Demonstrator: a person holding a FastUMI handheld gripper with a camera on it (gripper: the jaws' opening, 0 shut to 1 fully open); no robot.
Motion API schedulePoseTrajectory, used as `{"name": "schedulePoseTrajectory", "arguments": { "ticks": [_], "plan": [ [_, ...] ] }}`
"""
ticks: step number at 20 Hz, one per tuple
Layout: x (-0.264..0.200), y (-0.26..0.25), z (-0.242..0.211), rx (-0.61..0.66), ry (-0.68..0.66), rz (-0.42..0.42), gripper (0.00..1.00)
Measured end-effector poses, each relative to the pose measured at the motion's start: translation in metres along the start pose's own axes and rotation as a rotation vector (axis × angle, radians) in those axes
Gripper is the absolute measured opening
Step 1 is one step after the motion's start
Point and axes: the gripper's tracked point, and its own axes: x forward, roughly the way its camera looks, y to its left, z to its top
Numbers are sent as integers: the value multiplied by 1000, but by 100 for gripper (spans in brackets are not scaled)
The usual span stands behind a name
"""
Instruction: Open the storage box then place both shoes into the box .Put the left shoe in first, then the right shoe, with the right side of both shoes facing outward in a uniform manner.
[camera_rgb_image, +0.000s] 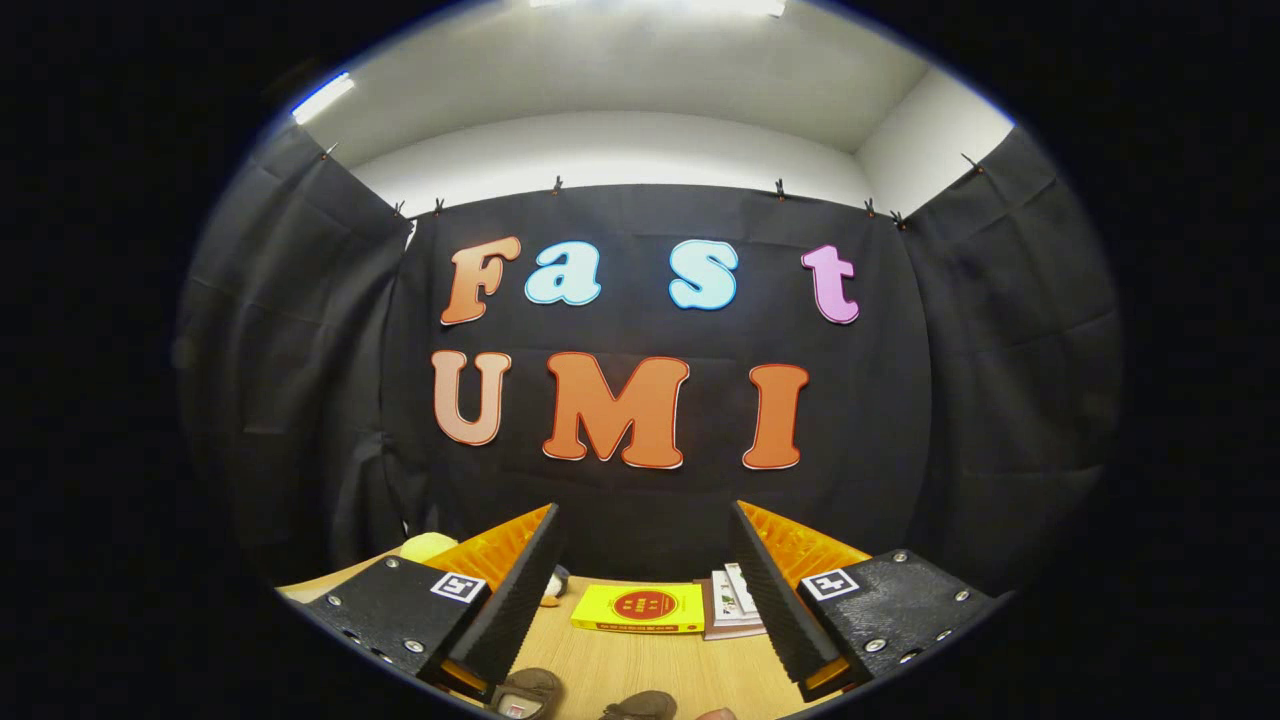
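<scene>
Brown shoes (580, 698): soft, light, near on worktop (650, 665); grip the heel collar.
Gripper (645, 590): released, fingers spread, empty.

A recording booth, not a lived-in room: black cloth (650, 500) clipped up as walls beyond the fingers, under a plain white ceiling (640, 90) with strip lights. A wooden table (650, 665) lies between the fingers, with a yellow book (638, 608) just ahead
</scene>
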Motion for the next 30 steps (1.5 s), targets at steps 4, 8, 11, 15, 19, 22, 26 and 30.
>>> {"name": "schedulePoseTrajectory", "arguments": {
  "ticks": [4,8,11,15,19,22,26,30],
  "plan": [
    [3,-7,-8,9,-9,-11,99],
    [3,2,-53,41,81,3,99],
    [8,23,-71,116,122,57,99],
    [11,46,-88,143,156,125,99],
    [5,86,-121,176,245,221,99],
    [-5,114,-153,214,359,292,98],
    [-19,153,-193,278,500,390,98],
    [-30,187,-224,358,640,470,97]
  ]
}}
